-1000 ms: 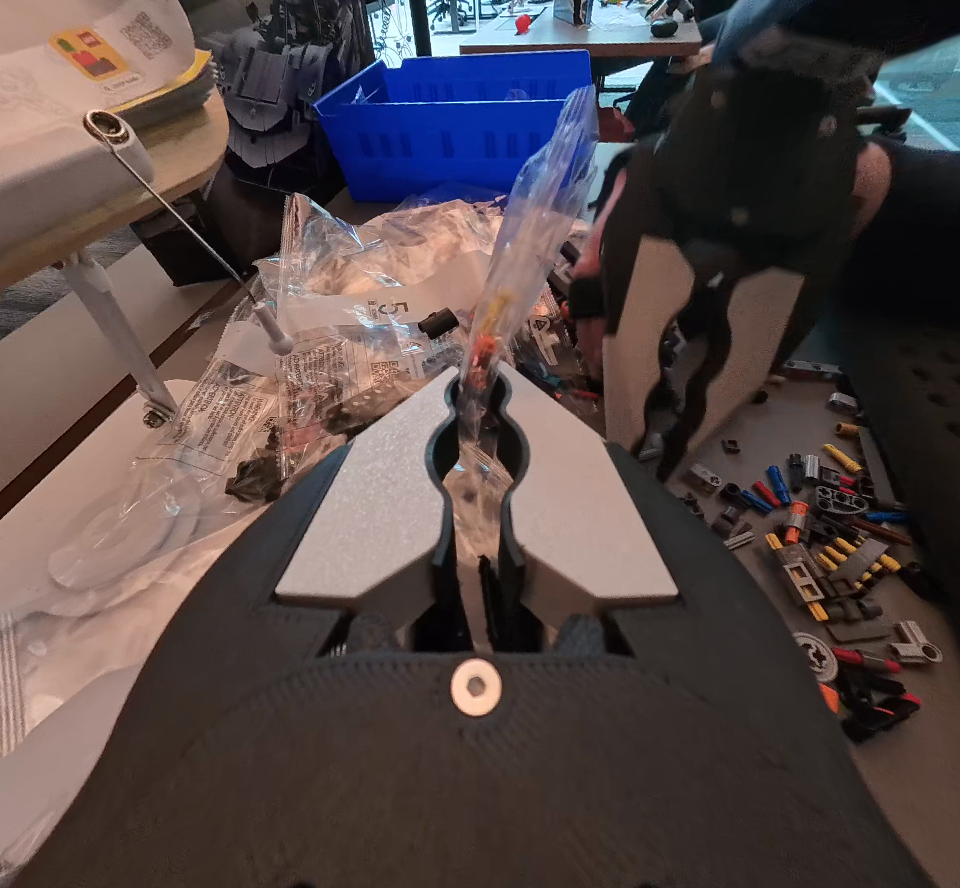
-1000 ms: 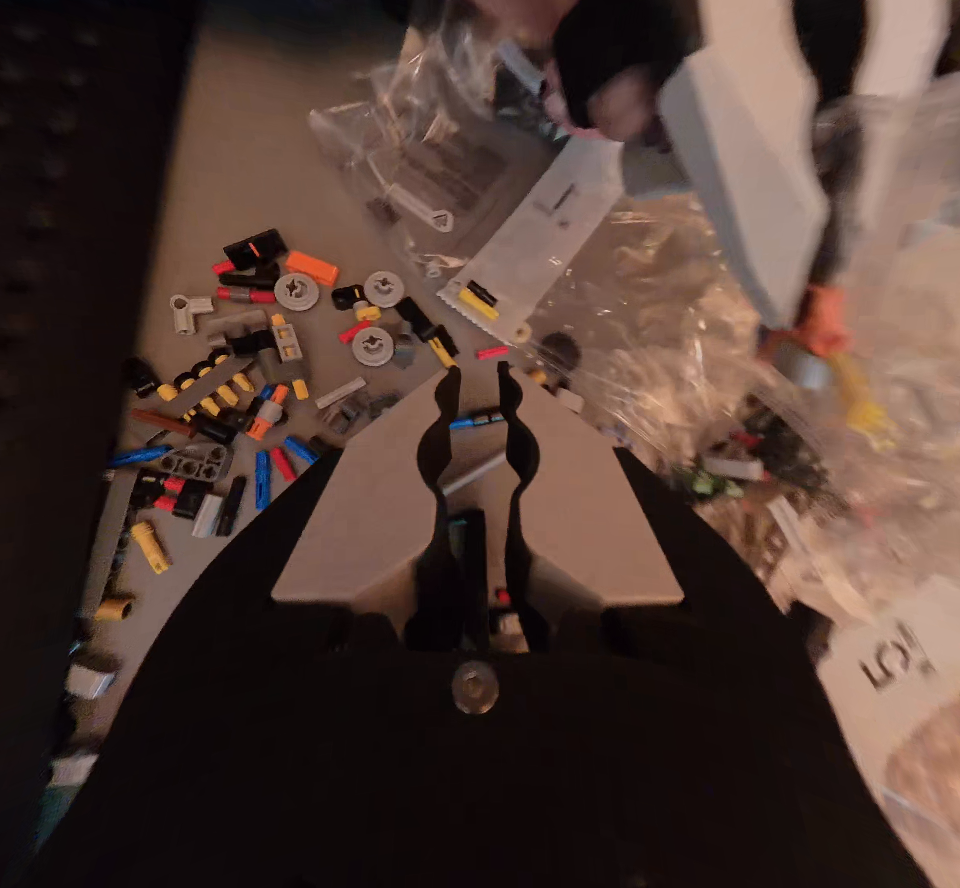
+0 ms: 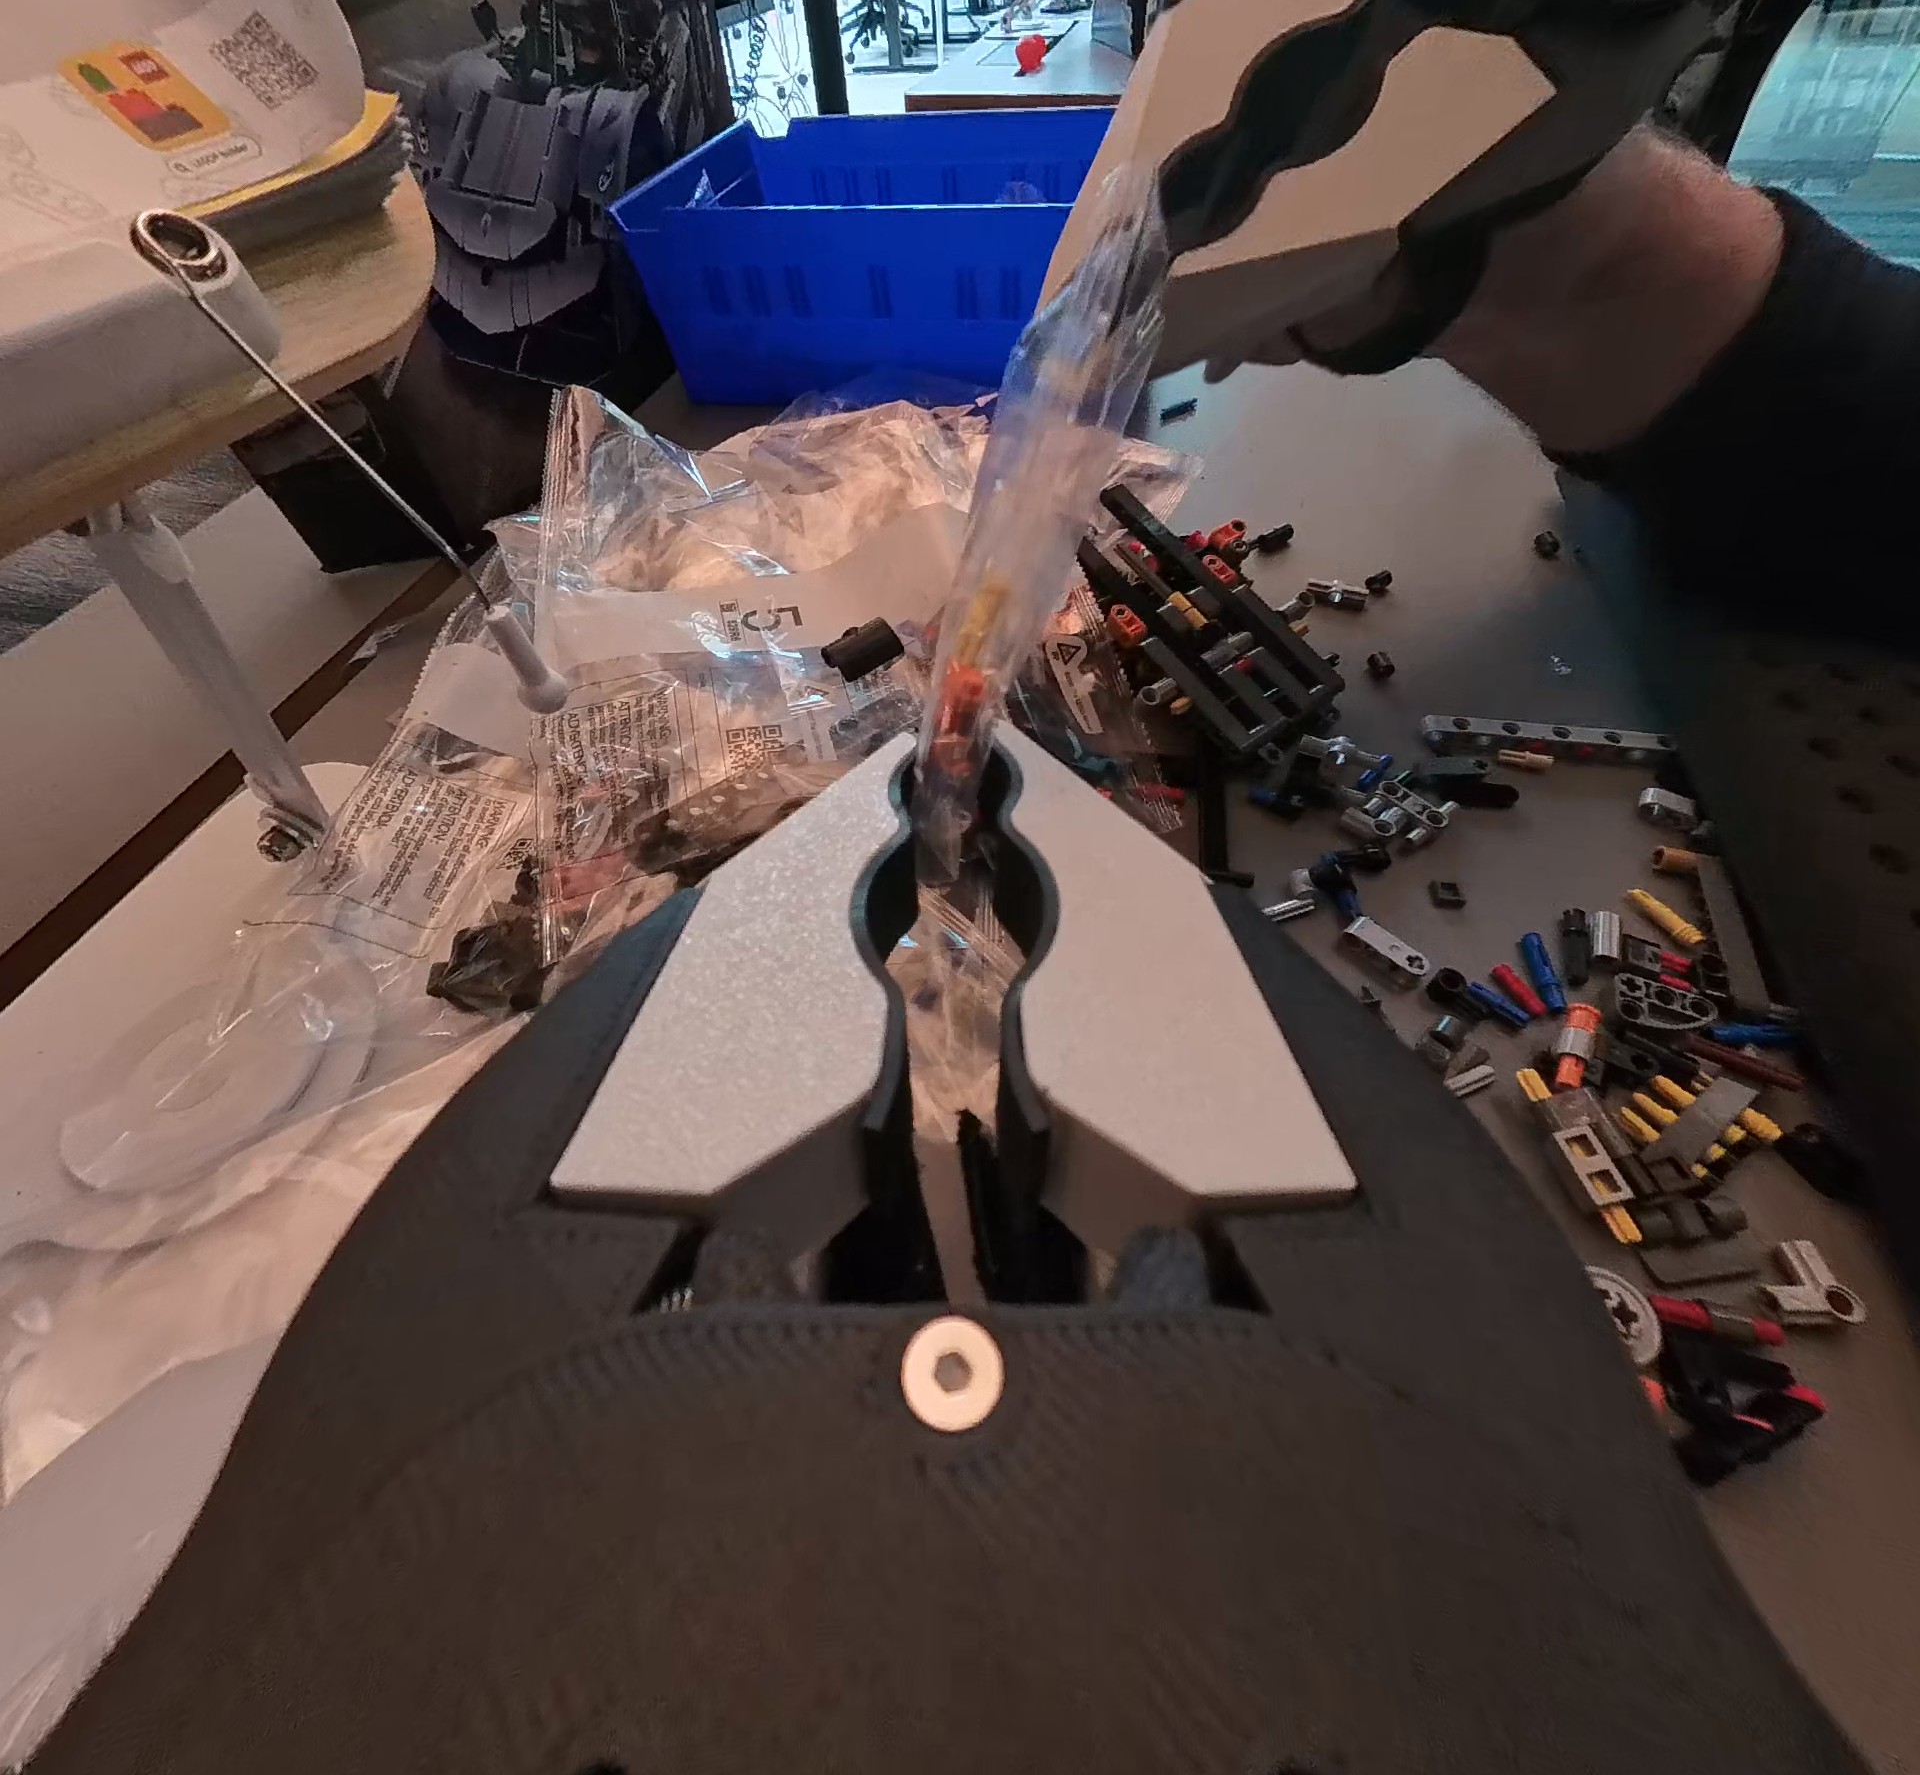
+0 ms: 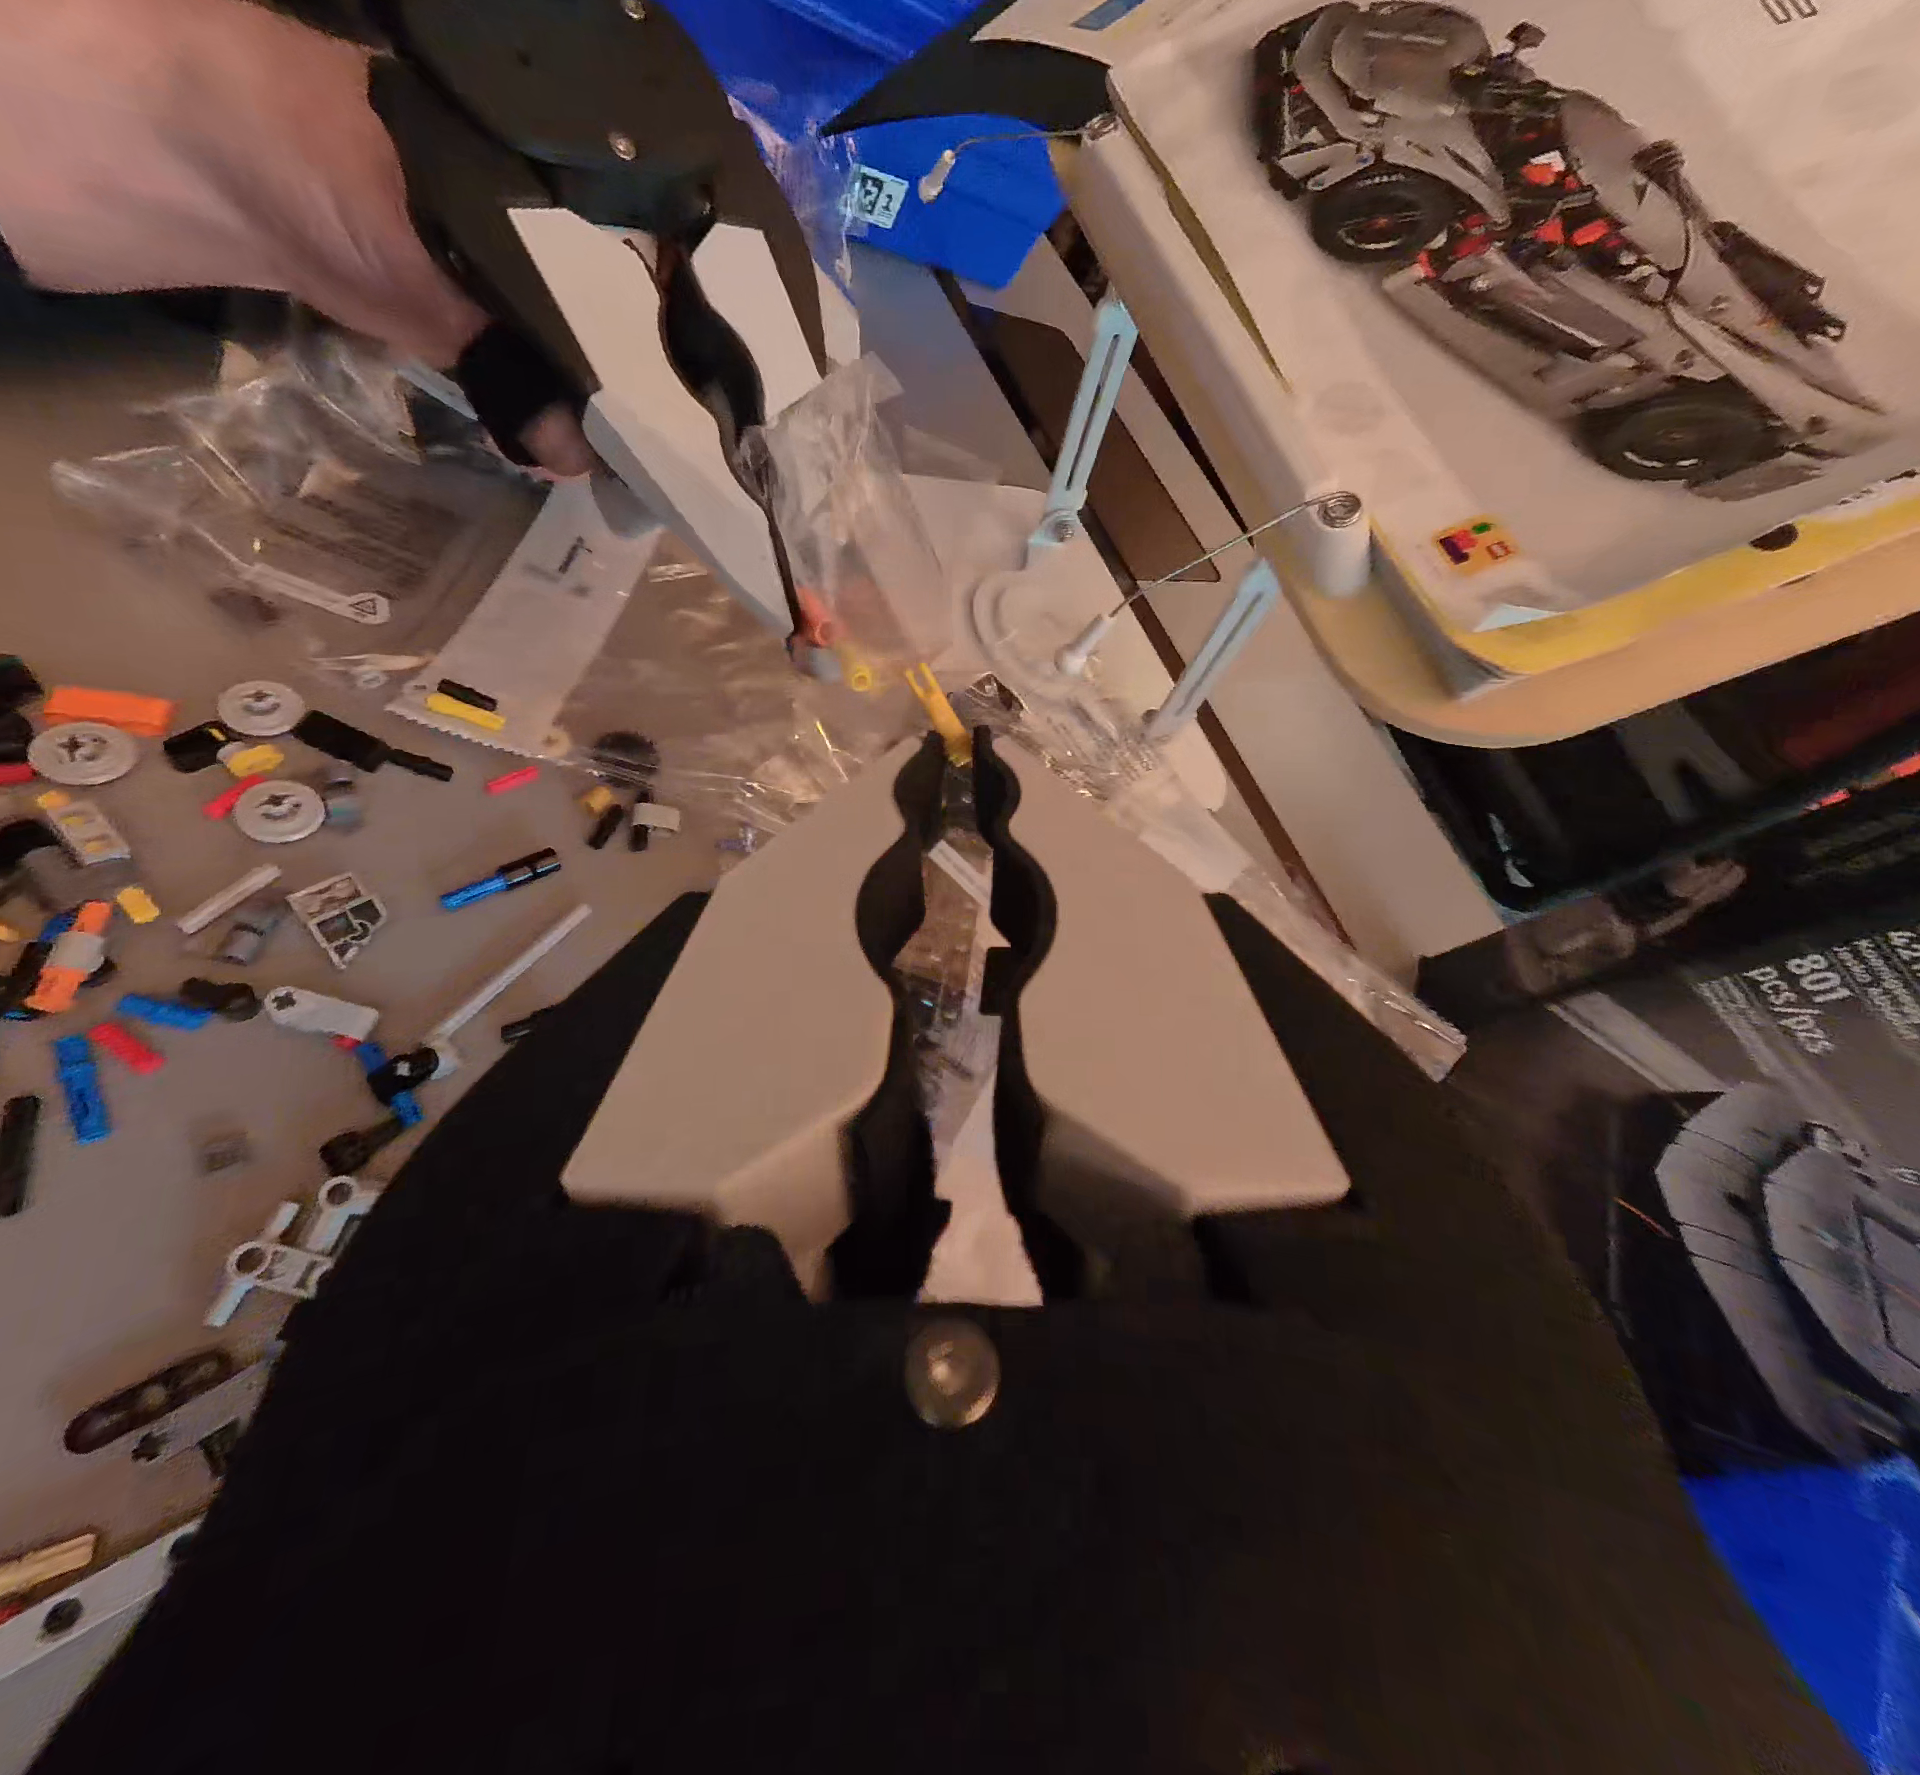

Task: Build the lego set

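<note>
A small clear plastic bag (image 3: 1049,499) with orange and yellow Lego pins in it is stretched between both grippers. My left gripper (image 3: 954,749) is shut on its lower end. My right gripper (image 3: 1143,213) holds the upper end, up at the right in the left wrist view. In the right wrist view my right gripper (image 4: 953,743) is shut on the bag's plastic (image 4: 852,499), with a yellow pin at its tips. The left gripper (image 4: 805,634) pinches the same bag just beyond. A partly built black frame (image 3: 1216,624) lies on the table.
Loose Lego pieces (image 3: 1621,1029) are strewn over the grey table, also in the right wrist view (image 4: 208,790). Several clear parts bags (image 3: 665,603) are piled ahead. A blue bin (image 3: 862,271) stands behind. An instruction booklet on a wire stand (image 4: 1558,219) is at the left. The tips of one gripper are about 7 cm away from the tips of the other.
My right gripper has risen from above the loose pieces and closed on the bag's upper end. My left gripper has kept its hold on the bag.
</note>
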A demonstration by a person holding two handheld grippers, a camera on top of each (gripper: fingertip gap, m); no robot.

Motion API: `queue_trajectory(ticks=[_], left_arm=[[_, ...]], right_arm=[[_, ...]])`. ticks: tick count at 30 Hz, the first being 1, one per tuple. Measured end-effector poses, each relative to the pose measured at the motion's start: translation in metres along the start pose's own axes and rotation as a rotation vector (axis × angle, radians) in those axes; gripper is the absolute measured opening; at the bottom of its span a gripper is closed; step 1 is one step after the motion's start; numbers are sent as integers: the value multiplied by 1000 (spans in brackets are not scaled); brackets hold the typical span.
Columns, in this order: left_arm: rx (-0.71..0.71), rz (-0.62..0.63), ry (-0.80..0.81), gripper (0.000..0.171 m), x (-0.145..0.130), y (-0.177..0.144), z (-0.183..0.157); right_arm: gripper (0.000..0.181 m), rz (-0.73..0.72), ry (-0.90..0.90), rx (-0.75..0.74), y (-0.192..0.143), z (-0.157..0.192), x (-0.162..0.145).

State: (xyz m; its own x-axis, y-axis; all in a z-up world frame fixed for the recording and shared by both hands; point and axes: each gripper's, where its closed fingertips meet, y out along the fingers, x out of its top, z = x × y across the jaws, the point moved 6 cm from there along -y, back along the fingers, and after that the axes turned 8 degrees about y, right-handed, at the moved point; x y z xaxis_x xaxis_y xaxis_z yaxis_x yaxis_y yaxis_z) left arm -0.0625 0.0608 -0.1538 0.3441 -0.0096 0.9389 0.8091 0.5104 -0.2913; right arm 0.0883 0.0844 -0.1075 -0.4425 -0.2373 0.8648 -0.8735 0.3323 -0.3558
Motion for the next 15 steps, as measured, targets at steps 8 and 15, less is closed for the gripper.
queue_trajectory(ticks=[8,15], left_arm=[[-7,9,0,5,-1,1,-1],[-17,25,2,5,-3,4,-3]], right_arm=[[3,-51,-47,-65,-4,2,12],[3,-7,-112,-89,2,9,11]])
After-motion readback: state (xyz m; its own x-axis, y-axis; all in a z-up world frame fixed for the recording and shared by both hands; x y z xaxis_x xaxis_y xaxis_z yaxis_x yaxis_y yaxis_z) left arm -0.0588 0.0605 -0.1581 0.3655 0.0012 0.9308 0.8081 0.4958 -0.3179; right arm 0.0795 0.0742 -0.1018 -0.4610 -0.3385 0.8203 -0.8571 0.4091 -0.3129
